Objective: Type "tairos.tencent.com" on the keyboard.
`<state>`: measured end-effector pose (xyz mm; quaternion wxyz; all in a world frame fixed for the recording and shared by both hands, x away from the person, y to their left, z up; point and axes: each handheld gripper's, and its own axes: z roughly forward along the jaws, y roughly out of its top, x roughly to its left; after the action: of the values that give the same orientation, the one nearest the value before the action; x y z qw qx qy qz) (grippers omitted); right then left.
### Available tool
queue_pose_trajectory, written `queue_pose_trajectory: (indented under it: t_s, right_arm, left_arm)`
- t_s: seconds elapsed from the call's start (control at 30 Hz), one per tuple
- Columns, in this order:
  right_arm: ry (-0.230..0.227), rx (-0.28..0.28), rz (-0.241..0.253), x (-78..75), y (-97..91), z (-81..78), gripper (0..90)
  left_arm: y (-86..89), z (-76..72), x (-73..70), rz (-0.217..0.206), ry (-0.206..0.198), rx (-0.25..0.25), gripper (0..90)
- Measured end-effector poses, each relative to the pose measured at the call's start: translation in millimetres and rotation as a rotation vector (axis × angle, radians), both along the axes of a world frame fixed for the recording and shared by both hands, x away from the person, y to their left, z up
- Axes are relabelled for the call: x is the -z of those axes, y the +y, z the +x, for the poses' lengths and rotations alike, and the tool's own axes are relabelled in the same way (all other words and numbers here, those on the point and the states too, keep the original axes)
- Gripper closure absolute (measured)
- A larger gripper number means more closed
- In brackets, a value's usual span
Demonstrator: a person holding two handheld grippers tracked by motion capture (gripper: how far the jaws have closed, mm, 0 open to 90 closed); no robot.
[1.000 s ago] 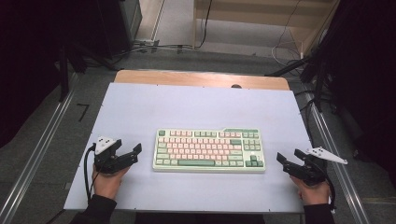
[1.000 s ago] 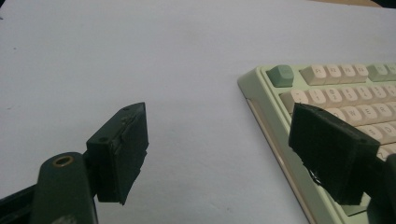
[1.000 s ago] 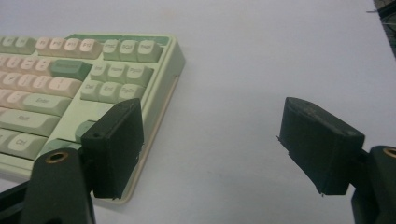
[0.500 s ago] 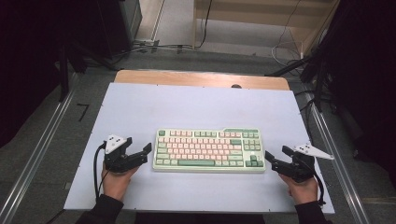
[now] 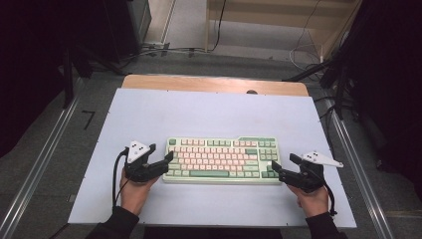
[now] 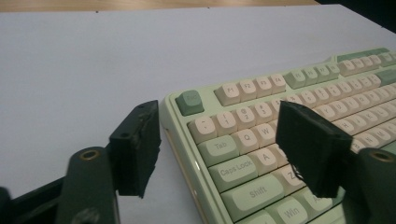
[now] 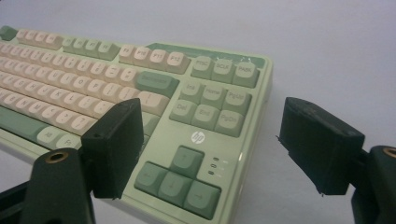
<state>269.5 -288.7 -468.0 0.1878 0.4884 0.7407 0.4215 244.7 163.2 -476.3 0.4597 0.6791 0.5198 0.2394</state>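
Table [image 5: 209, 119] with white top, green and pink keyboard [image 5: 221, 159] lying flat near its front edge, left gripper [image 5: 168, 160] straddling the keyboard's left end, jaws just closing yet clear, right gripper [image 5: 276, 173] straddling the right end, jaws apart.

both forearms come in from the near edge, each hand wrapped around a gripper that lies low and roughly level, pointing inward toward the other. the left gripper [image 5: 168, 160] has its jaws apart though they have just been closing a little. the right gripper [image 5: 275, 172] holds its jaws wide apart.
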Motion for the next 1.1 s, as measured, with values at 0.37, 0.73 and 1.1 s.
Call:
queue_pose_trajectory:
  t_s: [0.37,0.73,1.1]
  right_arm:
    - [0.006,-0.019,0.0,0.2,12.9,0.8,20.2]
    - [0.009,-0.005,-0.002,1.2,13.1,-2.5,20.2]
    - [0.011,0.013,-0.006,2.3,8.9,-8.5,20.2]
  left_arm:
    - [-24.5,13.6,-2.0,-0.014,0.005,0.143,86.8]
    - [-50.8,32.8,2.3,-0.008,0.046,0.222,90.0]
    - [-71.5,45.1,6.8,0.01,0.084,0.271,90.0]
